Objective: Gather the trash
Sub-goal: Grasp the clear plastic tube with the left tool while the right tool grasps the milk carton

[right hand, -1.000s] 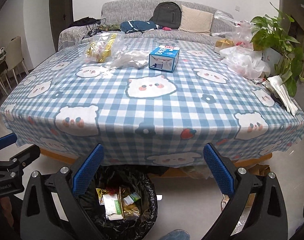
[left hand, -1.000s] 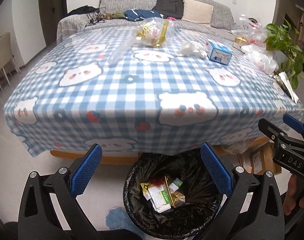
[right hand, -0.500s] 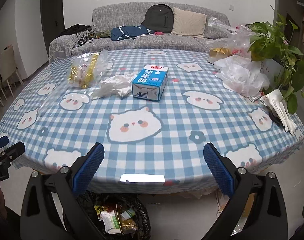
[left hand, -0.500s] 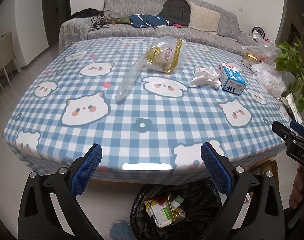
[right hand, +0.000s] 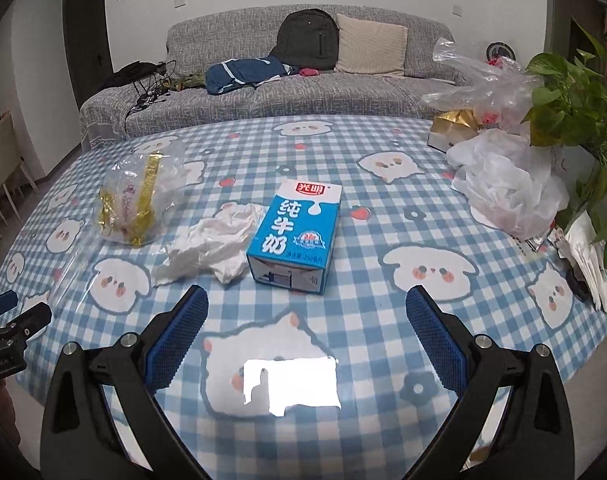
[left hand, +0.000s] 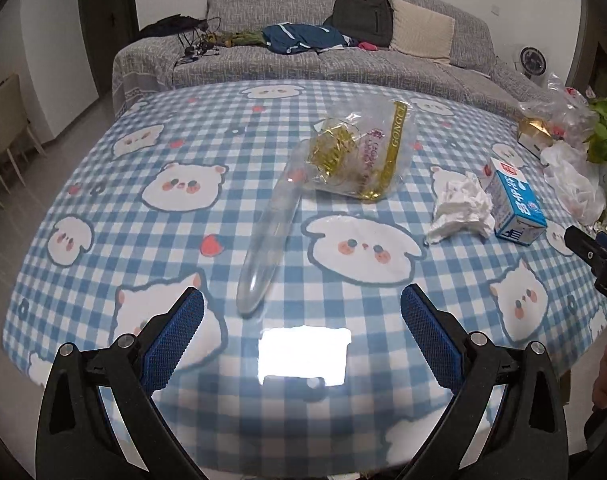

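On the checked tablecloth (left hand: 151, 240) lie a clear plastic bag with gold wrappers (left hand: 359, 152), its long clear tail (left hand: 267, 240) pointing toward me, a crumpled white tissue (left hand: 461, 208) and a blue milk carton (left hand: 513, 204). My left gripper (left hand: 301, 340) hovers open above the table's near edge, just short of the tail's end. My right gripper (right hand: 307, 340) is open too, with the milk carton (right hand: 297, 232) and the tissue (right hand: 215, 244) lying just beyond its fingertips. The plastic bag (right hand: 137, 196) sits further left in the right wrist view.
White and clear plastic bags (right hand: 503, 184), a gold box (right hand: 453, 126), a potted plant (right hand: 575, 120) and papers (right hand: 591, 268) crowd the table's right side. A grey sofa (right hand: 303, 84) with a backpack and clothes stands behind. Chairs (left hand: 7, 120) stand at left.
Both grippers rose and moved forward from the black trash bin below the table edge to over the tabletop. The bin has dropped out of view; the trash now looks closer.
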`<state>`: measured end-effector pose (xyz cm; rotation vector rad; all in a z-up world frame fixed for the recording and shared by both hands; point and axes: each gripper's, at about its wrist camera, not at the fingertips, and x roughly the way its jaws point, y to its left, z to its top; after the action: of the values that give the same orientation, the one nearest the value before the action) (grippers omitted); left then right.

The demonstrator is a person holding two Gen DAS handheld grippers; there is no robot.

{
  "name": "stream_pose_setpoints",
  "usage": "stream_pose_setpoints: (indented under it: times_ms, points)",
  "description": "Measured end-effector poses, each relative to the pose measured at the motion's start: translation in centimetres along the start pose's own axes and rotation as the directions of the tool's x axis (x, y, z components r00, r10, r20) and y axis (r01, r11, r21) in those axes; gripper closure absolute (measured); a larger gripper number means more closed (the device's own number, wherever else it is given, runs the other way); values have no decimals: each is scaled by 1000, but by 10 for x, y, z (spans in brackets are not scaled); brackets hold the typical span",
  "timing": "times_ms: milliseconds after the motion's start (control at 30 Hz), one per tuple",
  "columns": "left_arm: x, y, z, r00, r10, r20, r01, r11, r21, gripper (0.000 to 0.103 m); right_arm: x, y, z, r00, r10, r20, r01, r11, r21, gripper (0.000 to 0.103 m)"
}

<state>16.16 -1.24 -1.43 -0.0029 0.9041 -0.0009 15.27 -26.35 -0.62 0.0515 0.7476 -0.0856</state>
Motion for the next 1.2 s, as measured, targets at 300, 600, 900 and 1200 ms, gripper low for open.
stream_pose_setpoints:
  times_ms: [300,600,900,1200]
  points:
    - [54,16,39,998,37,-45,-37,999,2,6,56,-3,37,999,-5,-41,6,1000,16,8]
    - [93,20,54,995,48,-92,-49,999,-16,15,106,-8,59,990,37,-133,-25,995,94,21]
    - [105,26,60,994,46,-103,-51,998,-43,52,122,-3,59,986,35,-163,-23,997,79,38]
    - [100,32,58,993,51,-106,-58,997,-55,78,115,-13,59,988,29,-153,-15,996,92,39]
